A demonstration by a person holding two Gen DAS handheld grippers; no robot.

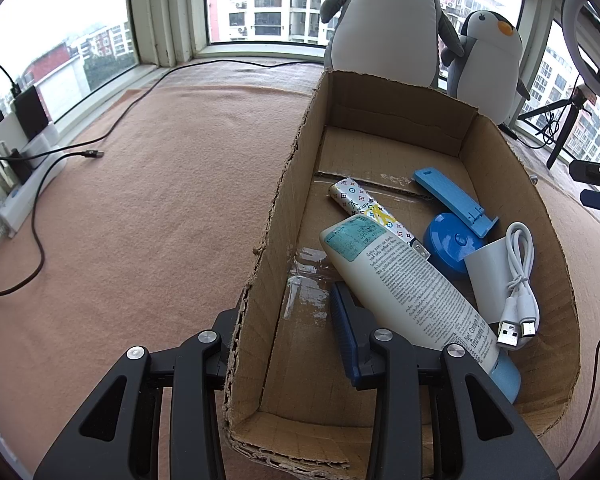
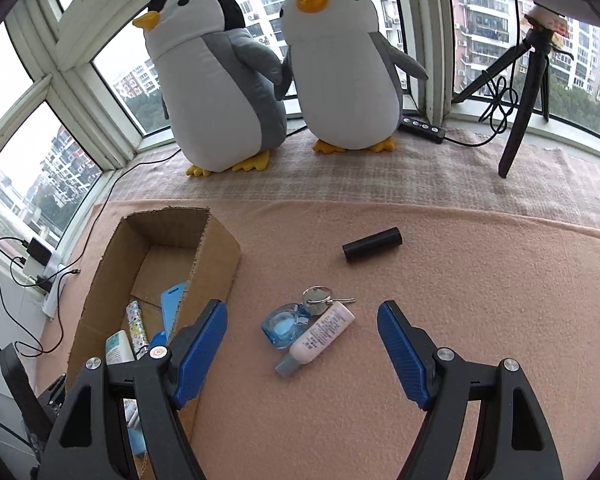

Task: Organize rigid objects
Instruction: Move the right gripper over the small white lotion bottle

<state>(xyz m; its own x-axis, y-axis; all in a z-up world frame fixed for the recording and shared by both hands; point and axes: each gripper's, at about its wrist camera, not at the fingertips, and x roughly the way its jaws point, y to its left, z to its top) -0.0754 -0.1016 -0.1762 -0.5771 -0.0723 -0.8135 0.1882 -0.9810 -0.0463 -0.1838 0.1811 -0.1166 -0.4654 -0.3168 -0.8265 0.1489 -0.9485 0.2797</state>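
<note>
Directly ahead of the right tongs (image 2: 300, 352), spread wide and empty, lies the small pink tube (image 2: 323, 335), long axis slanting up-right. The left tongs (image 1: 288, 336), apart, straddle the cardboard box (image 1: 276, 216) wall.

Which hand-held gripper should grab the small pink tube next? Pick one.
Right. The right hand-held gripper is open with the pink tube lying between its fingers on the blanket. The left hand-held gripper straddles the cardboard box wall.
</note>
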